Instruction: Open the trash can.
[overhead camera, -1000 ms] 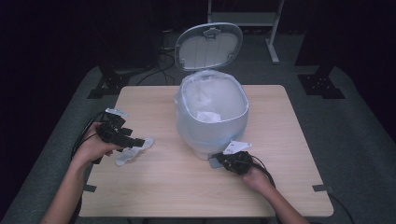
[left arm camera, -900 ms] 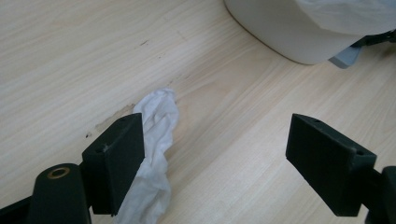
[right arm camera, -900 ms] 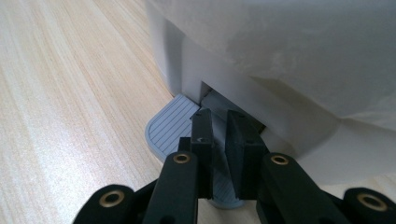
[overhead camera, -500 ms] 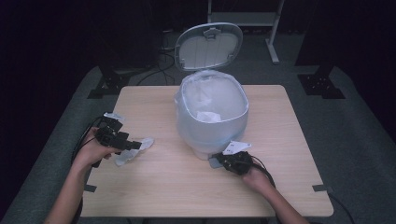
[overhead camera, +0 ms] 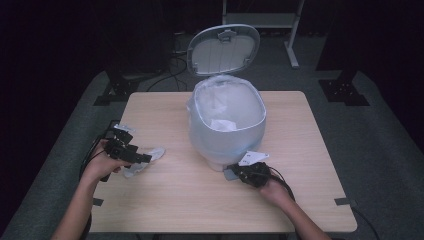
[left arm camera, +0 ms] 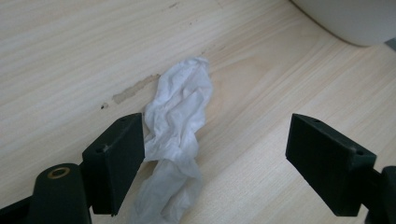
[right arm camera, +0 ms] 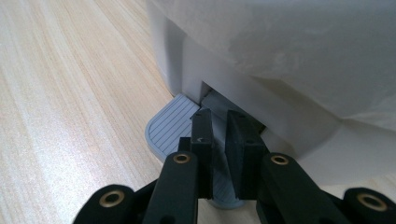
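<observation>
Left claw (left arm camera: 215,158) hangs wide open over the crumpled tissue (left arm camera: 177,121), which runs lengthwise against one jaw, while the closed right claw (right arm camera: 219,140) presses the bin pedal (right arm camera: 170,126).

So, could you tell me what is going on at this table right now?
A person is clearing rubbish into a pedal bin on the table. The right gripper, jaws shut, presses on the grey pedal, and the lid stands open. The left gripper, jaws open, is over a crumpled tissue on the wood, one jaw beside it, not yet gripping. Some paper already lies in the bin.
</observation>
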A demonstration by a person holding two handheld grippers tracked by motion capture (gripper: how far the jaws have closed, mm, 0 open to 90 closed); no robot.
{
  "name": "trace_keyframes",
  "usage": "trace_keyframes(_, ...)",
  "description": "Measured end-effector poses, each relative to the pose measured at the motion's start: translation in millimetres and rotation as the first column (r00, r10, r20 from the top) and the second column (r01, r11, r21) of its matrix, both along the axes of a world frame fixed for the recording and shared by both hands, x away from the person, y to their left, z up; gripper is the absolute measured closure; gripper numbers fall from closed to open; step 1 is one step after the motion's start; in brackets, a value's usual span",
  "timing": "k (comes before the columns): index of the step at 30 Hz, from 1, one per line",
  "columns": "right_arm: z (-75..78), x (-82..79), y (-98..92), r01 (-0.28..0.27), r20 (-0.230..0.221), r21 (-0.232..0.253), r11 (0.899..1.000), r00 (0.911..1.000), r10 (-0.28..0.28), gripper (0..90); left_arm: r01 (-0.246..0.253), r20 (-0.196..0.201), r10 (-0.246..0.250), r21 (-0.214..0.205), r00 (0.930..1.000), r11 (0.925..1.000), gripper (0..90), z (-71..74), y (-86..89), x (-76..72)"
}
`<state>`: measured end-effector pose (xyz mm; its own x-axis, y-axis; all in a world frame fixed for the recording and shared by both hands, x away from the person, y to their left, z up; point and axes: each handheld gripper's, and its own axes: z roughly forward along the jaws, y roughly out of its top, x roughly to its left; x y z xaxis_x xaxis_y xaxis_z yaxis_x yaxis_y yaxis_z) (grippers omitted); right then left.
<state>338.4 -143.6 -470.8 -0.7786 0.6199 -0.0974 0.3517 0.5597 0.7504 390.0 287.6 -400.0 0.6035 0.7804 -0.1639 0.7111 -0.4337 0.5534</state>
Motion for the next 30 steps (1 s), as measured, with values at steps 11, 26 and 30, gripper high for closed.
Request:
trace_keyframes(11,-0.1,-0.2,0.3,0.001,0.0,0.002,1.0,1.0,-0.001,80.7,-0.02,-0.018,0.02,0.003,0.9996,0.9998,18.9,-12.7,3.4,3.6)
trace_keyframes(26,0.0,-0.1,0.2,0.0,-0.001,0.002,1.0,1.0,0.0,80.7,-0.05,-0.048,0.051,0.012,0.9976,0.9987,21.7,-25.9,6.9,8.2)
trace_keyframes(30,0.0,0.1,0.0,0.0,-0.001,0.001,1.0,1.0,0.0,80.7,-0.059,-0.058,0.06,0.02,0.9965,0.9981,21.8,-28.7,7.5,9.7)
